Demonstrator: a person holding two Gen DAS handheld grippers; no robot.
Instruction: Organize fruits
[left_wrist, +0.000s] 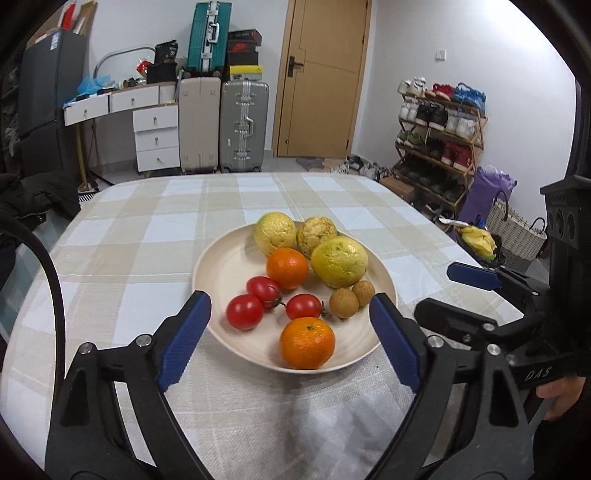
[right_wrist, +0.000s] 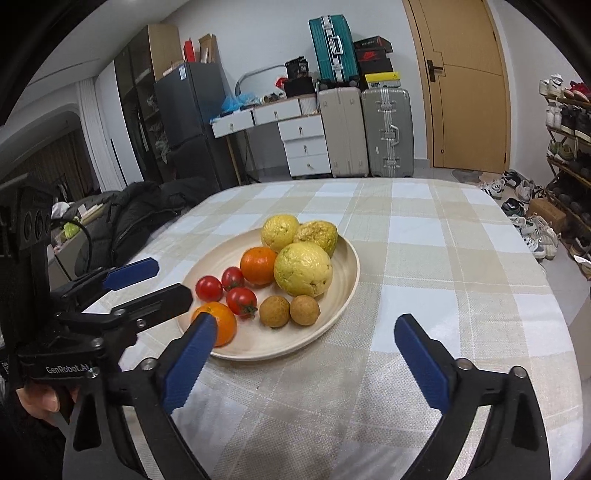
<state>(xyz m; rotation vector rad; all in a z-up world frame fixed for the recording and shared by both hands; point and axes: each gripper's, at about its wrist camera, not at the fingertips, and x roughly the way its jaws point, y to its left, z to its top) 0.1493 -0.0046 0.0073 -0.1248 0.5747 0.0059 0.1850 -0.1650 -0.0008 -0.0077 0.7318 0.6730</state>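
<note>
Both pairs of jaws are standing wide and released, nothing between them. The left gripper (left_wrist: 290, 325) is hanging just short of the plate (left_wrist: 218, 266), its blue fingers (left_wrist: 184, 339) straddling the plate's near rim, so the near orange (left_wrist: 307, 342) is lying straight ahead between them, almost touching that rim from inside. The right gripper (right_wrist: 303, 354) is pointing over bare cloth off the plate's right side, with only its left finger crossing in front of that same orange. By this reading the left hand is the nearer one, and a short push forward and down looks like all the move would call for. The orange is round, with no long axis to line up on.

Behind the near orange on the plate, three tomatoes (left_wrist: 264, 290) are sitting toward the left and two longans (left_wrist: 343, 302) toward the right, touching each other. Further back a second orange (left_wrist: 287, 267) is resting against three yellow-green citrus (left_wrist: 339, 261), bunched at the plate's far rim. The plate is sitting on the checked bench (left_wrist: 129, 236); no fruit is lying off it.
</note>
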